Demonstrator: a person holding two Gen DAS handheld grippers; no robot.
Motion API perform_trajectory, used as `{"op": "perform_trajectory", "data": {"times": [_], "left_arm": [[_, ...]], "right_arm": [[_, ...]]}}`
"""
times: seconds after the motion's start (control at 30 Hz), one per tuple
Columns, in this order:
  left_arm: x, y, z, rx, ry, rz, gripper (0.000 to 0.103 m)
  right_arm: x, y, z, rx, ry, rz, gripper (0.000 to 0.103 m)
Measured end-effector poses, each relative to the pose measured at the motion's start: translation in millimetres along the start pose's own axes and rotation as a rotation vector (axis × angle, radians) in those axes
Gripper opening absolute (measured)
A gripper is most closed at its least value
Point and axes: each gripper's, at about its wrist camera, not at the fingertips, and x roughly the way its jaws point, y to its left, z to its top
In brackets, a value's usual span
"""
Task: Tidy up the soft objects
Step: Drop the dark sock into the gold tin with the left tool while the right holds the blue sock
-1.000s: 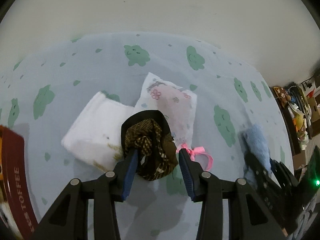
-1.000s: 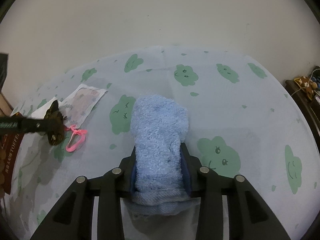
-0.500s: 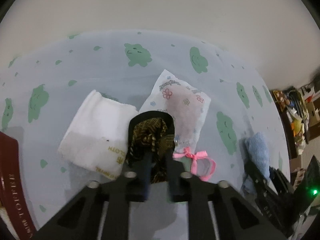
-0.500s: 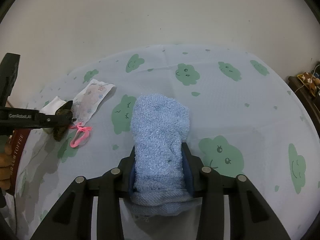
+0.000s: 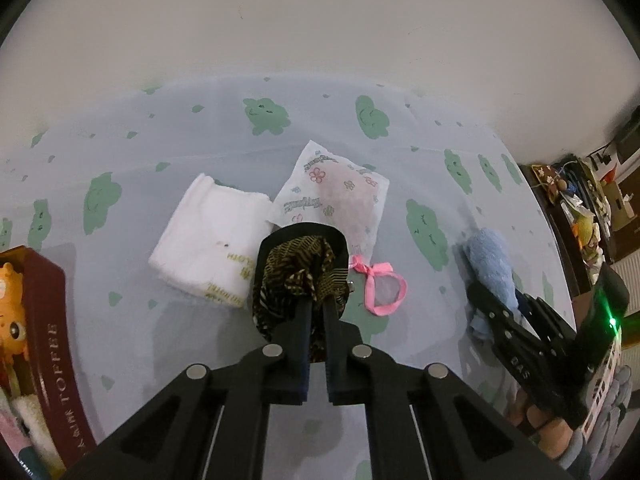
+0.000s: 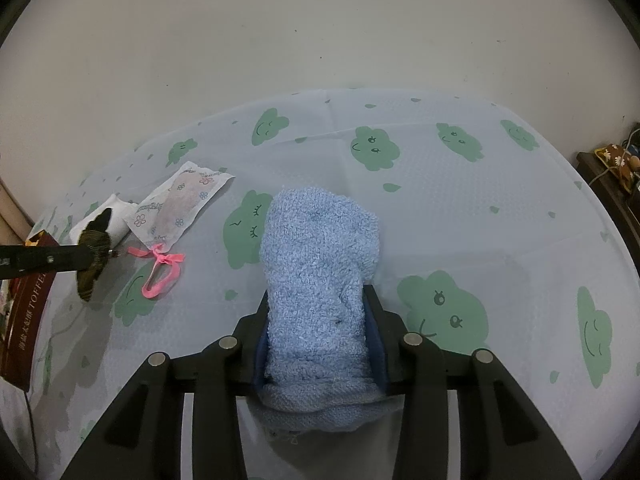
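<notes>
My left gripper (image 5: 316, 304) is shut on a brown patterned fabric pouch with a black rim (image 5: 298, 268) and holds it above the tablecloth. Behind it lie a folded white towel (image 5: 208, 240), a white floral sachet (image 5: 336, 196) and a pink ribbon bow (image 5: 380, 284). My right gripper (image 6: 320, 312) is shut on a folded blue terry towel (image 6: 320, 256), held above the cloth. The blue towel also shows in the left wrist view (image 5: 492, 264). The pouch (image 6: 94, 256), sachet (image 6: 180, 204) and ribbon (image 6: 160, 272) show far left in the right wrist view.
A dark red toffee box (image 5: 48, 344) with an orange plush toy and soft items stands at the left edge. The table carries a pale blue cloth with green cloud prints (image 6: 440, 184). A plain wall stands behind. Cluttered shelves (image 5: 580, 208) are at the right.
My left gripper has closed on the brown pouch and lifted it slightly. The right gripper still holds the blue towel and has risen a little.
</notes>
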Motion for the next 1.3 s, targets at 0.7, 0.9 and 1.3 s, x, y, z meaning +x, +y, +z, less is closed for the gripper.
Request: {"op": "perform_trajectory", "data": {"times": [0.7,0.9,1.3], "left_arm": [[-90,25,-20,-0.004,-0.068,0.061,0.005],[-116,49,-25,-0.036,-0.097,0.109,0.005],[-157,118,-32,-0.155,-0.168,0.248,0.005]], "right_arm": [[1,0,-2,-0.001,-0.005,-0.003,0.039],[1,0,-2,-0.001,-0.005,-0.004,0.039],[1,0,-2,-0.002,-0.005,-0.003,0.039]]}}
